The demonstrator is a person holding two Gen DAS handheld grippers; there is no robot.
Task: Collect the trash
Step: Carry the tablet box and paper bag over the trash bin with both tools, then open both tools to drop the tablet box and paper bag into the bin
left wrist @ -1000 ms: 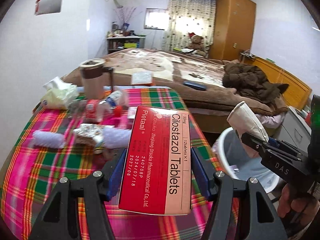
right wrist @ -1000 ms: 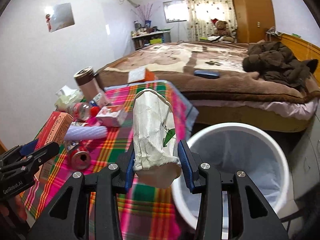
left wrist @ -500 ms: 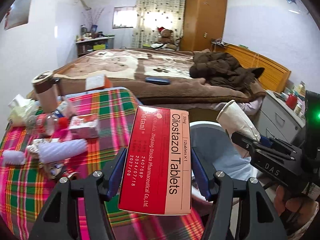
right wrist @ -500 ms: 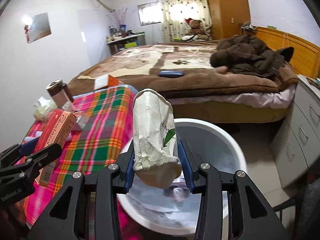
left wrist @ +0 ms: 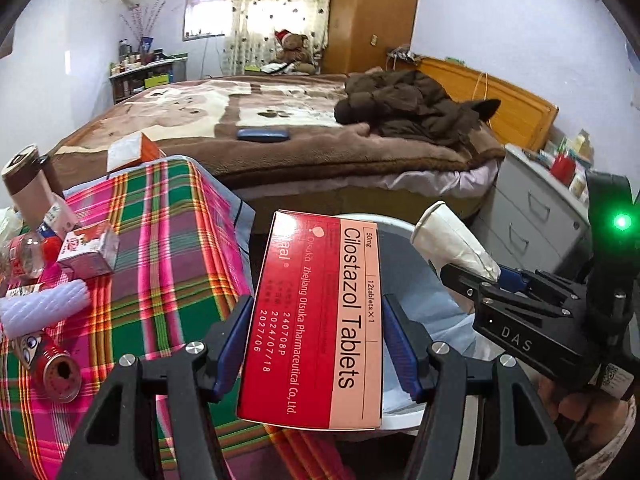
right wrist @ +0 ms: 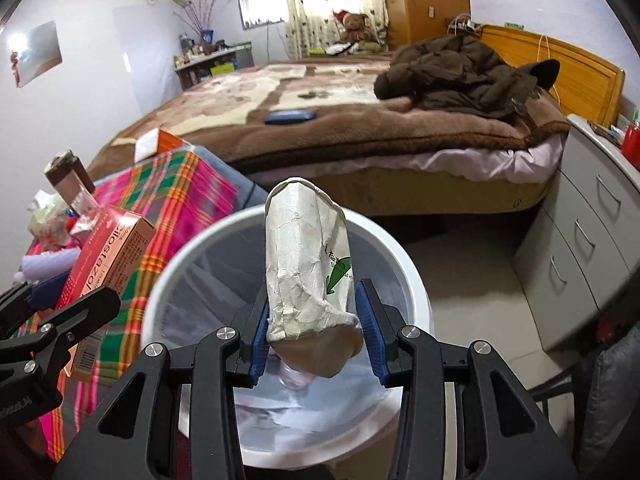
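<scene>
My left gripper (left wrist: pixel 316 344) is shut on a red Cilostazol tablet box (left wrist: pixel 316 320), held upright over the near rim of the white trash bin (left wrist: pixel 396 412). The box also shows in the right wrist view (right wrist: pixel 100 276). My right gripper (right wrist: pixel 314 328) is shut on a crumpled white paper cup (right wrist: pixel 306 260), held above the bin's opening (right wrist: pixel 160 280). The cup also shows in the left wrist view (left wrist: pixel 452 240), to the right of the box. The bin holds a clear liner with some trash at the bottom.
A table with a plaid cloth (left wrist: pixel 160 260) stands left of the bin, carrying a crushed red can (left wrist: pixel 52 368), a white roll (left wrist: pixel 44 312), a small carton (left wrist: pixel 88 248) and a brown tumbler (left wrist: pixel 28 184). A bed (left wrist: pixel 280 128) lies behind. Grey drawers (right wrist: pixel 580 248) stand to the right.
Both grippers moved right, off the table to the bin. The paper cup now hangs over the bin's opening, and the tablet box has come to the bin's rim.
</scene>
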